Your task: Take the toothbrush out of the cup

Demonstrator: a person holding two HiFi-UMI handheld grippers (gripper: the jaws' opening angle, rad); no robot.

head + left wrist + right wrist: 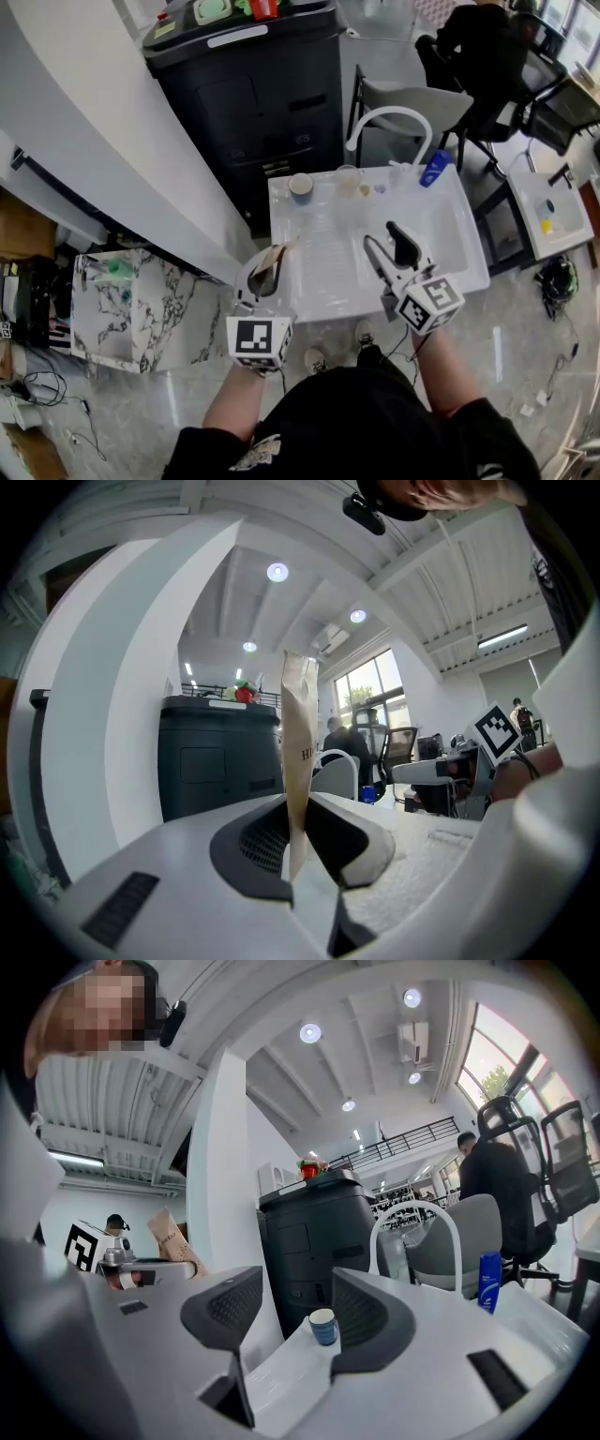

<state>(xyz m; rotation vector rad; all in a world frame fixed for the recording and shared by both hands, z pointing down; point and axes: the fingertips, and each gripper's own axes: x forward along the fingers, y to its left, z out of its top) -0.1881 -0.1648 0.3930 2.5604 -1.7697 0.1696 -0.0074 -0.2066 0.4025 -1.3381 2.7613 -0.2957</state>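
A blue-banded cup and a clear cup stand at the far edge of the white table. I cannot make out a toothbrush in either. My left gripper is over the table's near left corner, shut on a flat tan paper packet that stands upright between its jaws. My right gripper hangs open and empty over the middle of the table. In the right gripper view the blue-banded cup shows far off between the open jaws of that gripper.
A white arched pipe and a blue bottle are at the table's back right. A black cabinet stands behind the table, a marbled box to its left. A grey chair and a seated person are beyond.
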